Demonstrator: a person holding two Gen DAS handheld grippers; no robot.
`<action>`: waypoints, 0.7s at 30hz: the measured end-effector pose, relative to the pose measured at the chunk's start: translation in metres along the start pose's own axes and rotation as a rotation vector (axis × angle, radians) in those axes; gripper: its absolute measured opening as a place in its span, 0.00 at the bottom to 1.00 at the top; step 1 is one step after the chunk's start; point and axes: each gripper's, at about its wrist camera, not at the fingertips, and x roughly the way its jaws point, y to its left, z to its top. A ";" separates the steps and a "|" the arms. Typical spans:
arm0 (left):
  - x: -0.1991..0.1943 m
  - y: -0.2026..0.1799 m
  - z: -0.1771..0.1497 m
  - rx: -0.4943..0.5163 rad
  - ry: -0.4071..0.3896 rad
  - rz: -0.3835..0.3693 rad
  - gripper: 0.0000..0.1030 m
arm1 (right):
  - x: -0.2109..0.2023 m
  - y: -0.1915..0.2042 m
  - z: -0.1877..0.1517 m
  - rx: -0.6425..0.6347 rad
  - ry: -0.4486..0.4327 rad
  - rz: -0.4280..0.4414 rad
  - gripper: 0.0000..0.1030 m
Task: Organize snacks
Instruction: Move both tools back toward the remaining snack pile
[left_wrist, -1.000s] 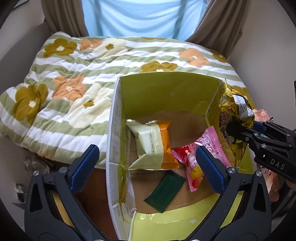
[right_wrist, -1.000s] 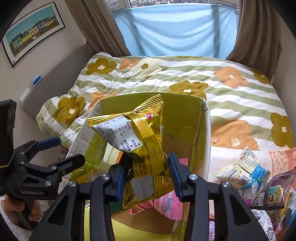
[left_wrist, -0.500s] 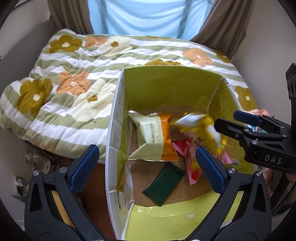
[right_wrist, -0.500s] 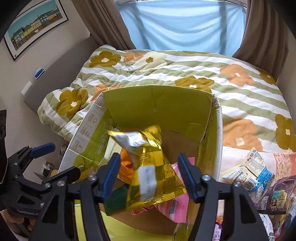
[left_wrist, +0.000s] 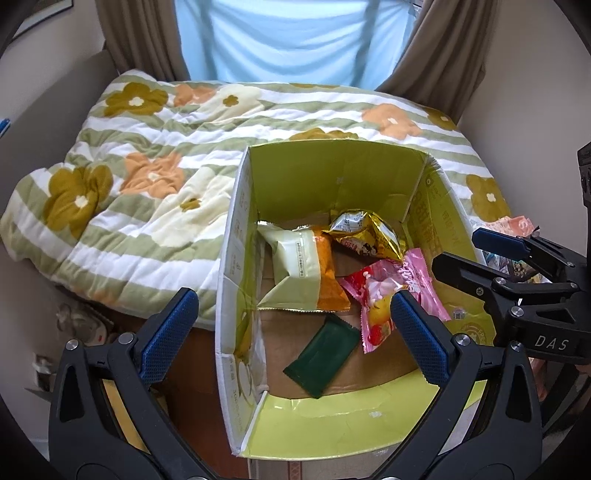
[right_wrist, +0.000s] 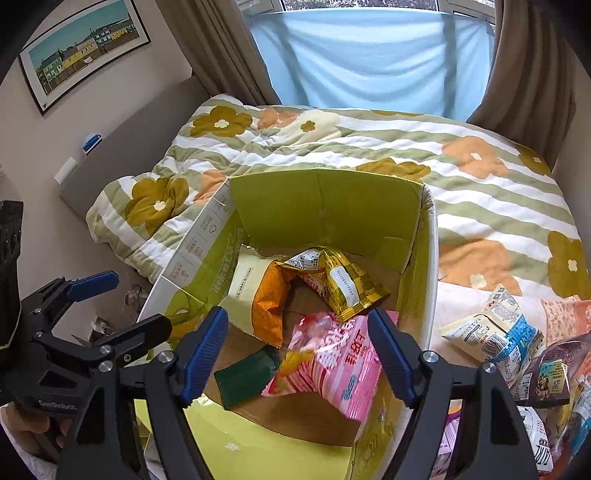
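A cardboard box (left_wrist: 332, 177) with a lime-green lining sat open at the foot of a bed covered by a flowered quilt (left_wrist: 155, 155), holding five snack packets. A gold packet (left_wrist: 364, 230) lay at the far end of the box, toward 12 o'clock, touching a pale green and orange packet (left_wrist: 295, 266) at about 10 o'clock. A pink packet (left_wrist: 384, 291) rested at 3 o'clock and a dark green packet (left_wrist: 321, 356) lay flat at 6 o'clock. The left tool (left_wrist: 291, 330) hung above the box's near left corner, spread wide and holding nothing. The right tool (right_wrist: 297, 354) was likewise wide and empty over the box's near end. More packets (right_wrist: 491, 325) lay loose on the bed at 3 o'clock, outside the box.
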 end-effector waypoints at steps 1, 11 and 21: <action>-0.004 -0.001 0.000 0.000 -0.008 0.001 1.00 | -0.003 0.001 0.000 0.000 -0.006 -0.001 0.72; -0.034 -0.004 -0.009 0.023 -0.069 -0.023 1.00 | -0.039 0.013 -0.009 0.014 -0.076 -0.046 0.72; -0.053 -0.046 -0.014 0.119 -0.107 -0.096 1.00 | -0.090 -0.003 -0.033 0.105 -0.179 -0.101 0.72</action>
